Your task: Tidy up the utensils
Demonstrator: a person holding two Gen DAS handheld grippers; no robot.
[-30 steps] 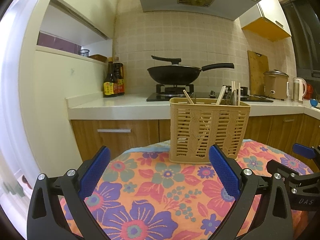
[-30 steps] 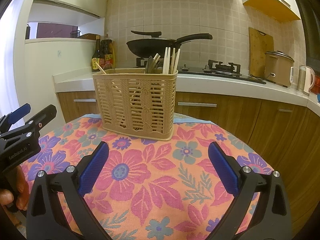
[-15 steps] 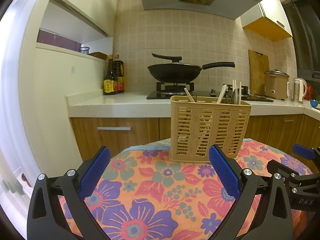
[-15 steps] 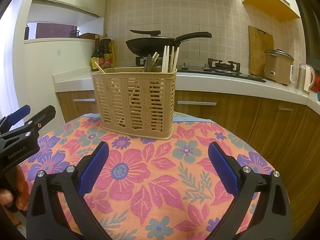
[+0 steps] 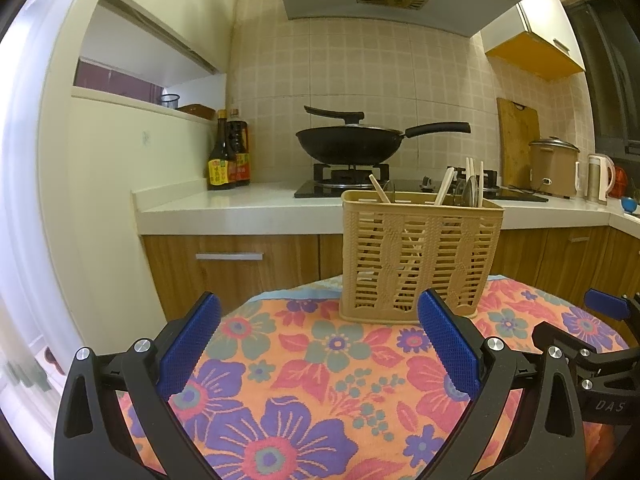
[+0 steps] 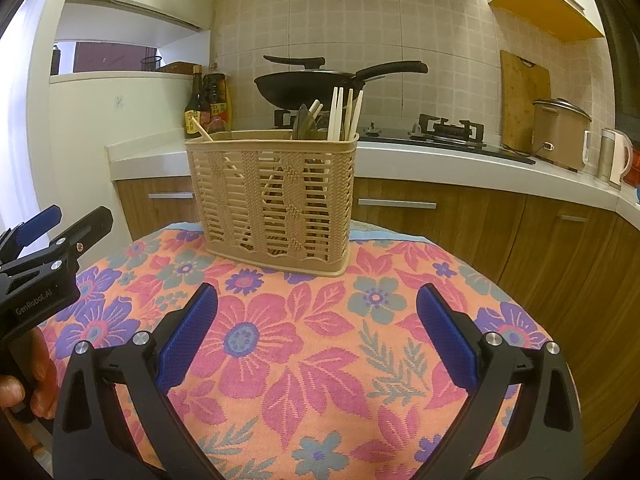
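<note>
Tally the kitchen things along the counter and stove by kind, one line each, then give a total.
Sauce bottles: 2
Wok: 1
Cutting board: 1
Rice cooker: 1
Kettle: 1
Total: 6

Free room and obstacles. The slatted basket point(image 6: 274, 200) stands at the far edge of the round flowered table point(image 6: 304, 344), the only obstacle upon it. Chopsticks point(image 6: 344, 114) and a spoon point(image 6: 304, 124) project above its rim, obstructing entry from overhead. Near half of the table bare. Behind: cabinet fronts and the counter point(image 5: 240, 208) bearing a wok point(image 5: 348, 144).
</note>
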